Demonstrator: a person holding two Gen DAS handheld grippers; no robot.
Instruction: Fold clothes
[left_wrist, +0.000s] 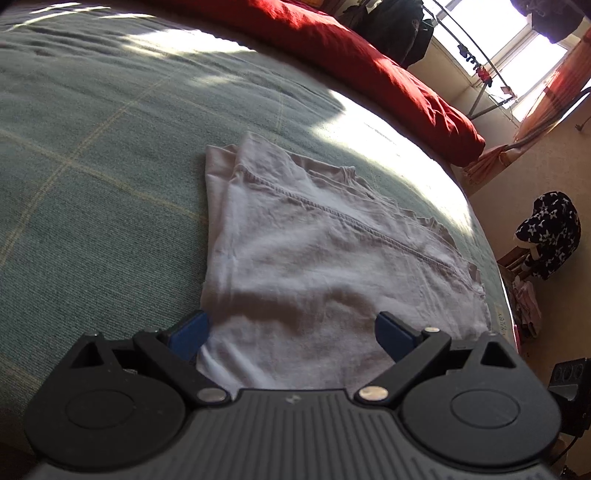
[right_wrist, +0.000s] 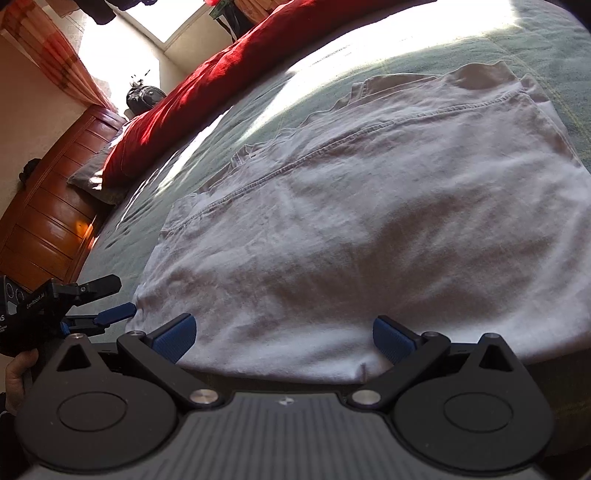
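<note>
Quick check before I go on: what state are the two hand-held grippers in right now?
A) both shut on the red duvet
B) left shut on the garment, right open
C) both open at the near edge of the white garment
C: the left hand-held gripper and right hand-held gripper both show blue fingers spread wide, with the white garment lying flat on the green bedspread.

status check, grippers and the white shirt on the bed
Left hand-held gripper open, right hand-held gripper open, both at near edge. White shirt partly folded, flat on green bedspread. Nothing in the way.

Black ribbed left gripper (left_wrist: 291, 332) and right gripper (right_wrist: 284, 332), blue textured pads, silver pivot screws.
</note>
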